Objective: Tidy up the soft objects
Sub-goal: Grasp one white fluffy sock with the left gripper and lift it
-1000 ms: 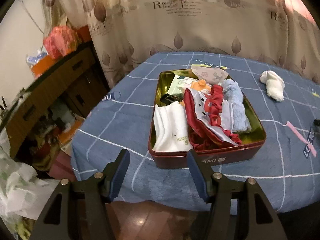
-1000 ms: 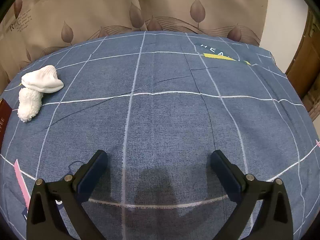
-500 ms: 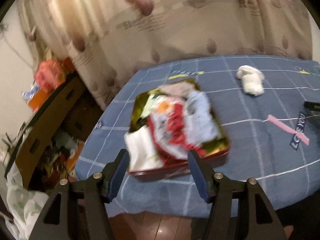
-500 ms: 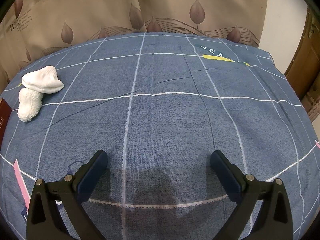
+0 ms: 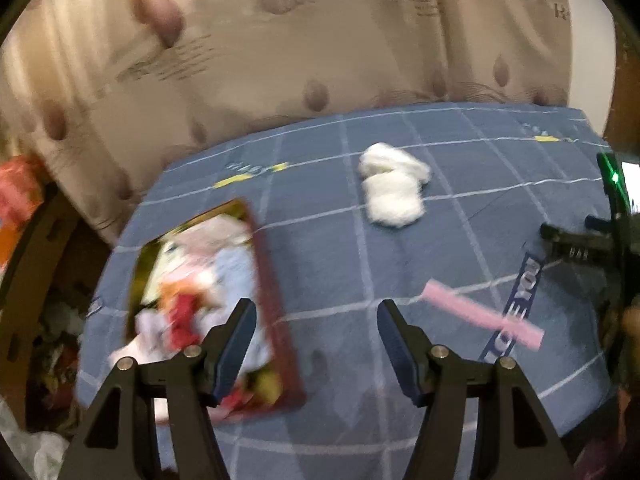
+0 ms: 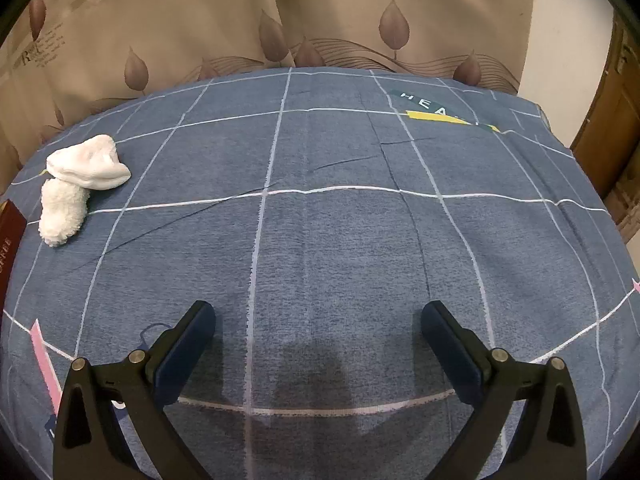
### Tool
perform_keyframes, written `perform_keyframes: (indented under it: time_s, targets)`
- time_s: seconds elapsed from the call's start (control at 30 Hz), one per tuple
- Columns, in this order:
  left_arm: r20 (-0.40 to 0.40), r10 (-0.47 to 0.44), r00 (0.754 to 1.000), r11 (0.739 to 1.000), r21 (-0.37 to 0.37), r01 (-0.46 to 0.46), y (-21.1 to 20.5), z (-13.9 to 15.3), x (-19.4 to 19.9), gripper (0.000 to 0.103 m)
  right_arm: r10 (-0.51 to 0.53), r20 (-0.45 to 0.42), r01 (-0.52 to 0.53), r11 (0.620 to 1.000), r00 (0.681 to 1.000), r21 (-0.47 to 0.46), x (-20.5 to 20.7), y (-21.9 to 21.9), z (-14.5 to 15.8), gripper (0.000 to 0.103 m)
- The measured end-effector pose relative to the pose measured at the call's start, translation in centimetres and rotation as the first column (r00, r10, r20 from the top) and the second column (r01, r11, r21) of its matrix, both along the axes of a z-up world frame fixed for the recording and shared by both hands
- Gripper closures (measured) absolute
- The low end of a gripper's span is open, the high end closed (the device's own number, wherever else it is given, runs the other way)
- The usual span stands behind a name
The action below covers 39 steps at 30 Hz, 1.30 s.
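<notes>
- Both tongs stand wide and carry nothing: the left gripper (image 5: 314, 320) hangs over the near edge of the blue checked cloth (image 5: 460, 248), and the right gripper (image 6: 318, 326) sits low over a bare stretch of that cloth, its shadow just beneath it.
- What is left to tidy is the pair of white socks (image 5: 392, 190), lying loose on the cloth well beyond the left tongs and slightly to their right; the right wrist view shows them (image 6: 80, 188) far off to the left, one fluffy piece tucked under a smoother one.
- Their likely home is the red tin (image 5: 276, 308), near and to the left, already heaped with soft fabrics in white, red and pale blue; its red wall just shows at the left edge of the right wrist view.
- Judging by how things lie, the step in hand is the left tongs' reach for the socks. The left view is smeared, so it pays to steady before committing.
- To do it well: come down with the jaws wide across the overlap, so both pieces are pinched together, and press into the pile without snagging the cloth.
- One risk: grabbing only the top sock would leave the fluffy one behind.
- A pink strip (image 5: 480, 314) and a dark blue printed band (image 5: 520, 300) look like printed parts of the cloth, so they need no picking up.
</notes>
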<state>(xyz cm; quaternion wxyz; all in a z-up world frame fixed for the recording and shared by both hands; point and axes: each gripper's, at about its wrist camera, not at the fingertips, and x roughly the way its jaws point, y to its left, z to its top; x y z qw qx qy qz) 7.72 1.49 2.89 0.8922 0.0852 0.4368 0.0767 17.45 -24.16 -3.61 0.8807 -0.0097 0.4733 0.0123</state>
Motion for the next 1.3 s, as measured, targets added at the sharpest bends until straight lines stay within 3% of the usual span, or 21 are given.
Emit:
perform_keyframes:
  time_s: [0.27, 0.37, 0.67, 0.9, 1.17, 1.3]
  targets:
    - [-0.078, -0.133, 0.988, 0.985, -0.124, 0.123, -1.8, -2.9, 8.3, 0.039, 0.015, 0.017, -0.016, 0.999, 1.0, 0.04, -0.3, -0.1, 0.2, 0.001]
    - [-0.119, -0.161, 0.98, 0.974, -0.181, 0.138, -2.3, -4.5, 11.0, 0.038, 0.02, 0.028, -0.022, 0.998, 0.999, 0.057, -0.4, -0.2, 0.3, 0.001]
    - [-0.121, -0.172, 0.978, 0.948, -0.289, 0.131, -0.9, -6.0, 15.4, 0.038, 0.037, 0.046, -0.041, 0.995, 0.998, 0.091, -0.6, -0.4, 0.6, 0.001]
    - [-0.157, -0.202, 0.967, 0.938, -0.314, 0.145, -1.3, -7.3, 17.1, 0.038, 0.042, 0.056, -0.048, 0.993, 0.998, 0.11, -0.7, -0.5, 0.8, 0.001]
    - [-0.168, -0.172, 0.971, 0.947, -0.299, 0.116, -1.2, -9.2, 17.8, 0.039, 0.042, 0.06, -0.05, 0.991, 0.997, 0.123, -0.7, -0.7, 0.8, 0.001]
    - [-0.141, -0.133, 0.981, 0.955, -0.282, 0.089, -1.2, -9.1, 16.8, 0.06, 0.036, 0.056, -0.043, 0.991, 0.998, 0.125, -0.6, -0.8, 0.8, 0.001]
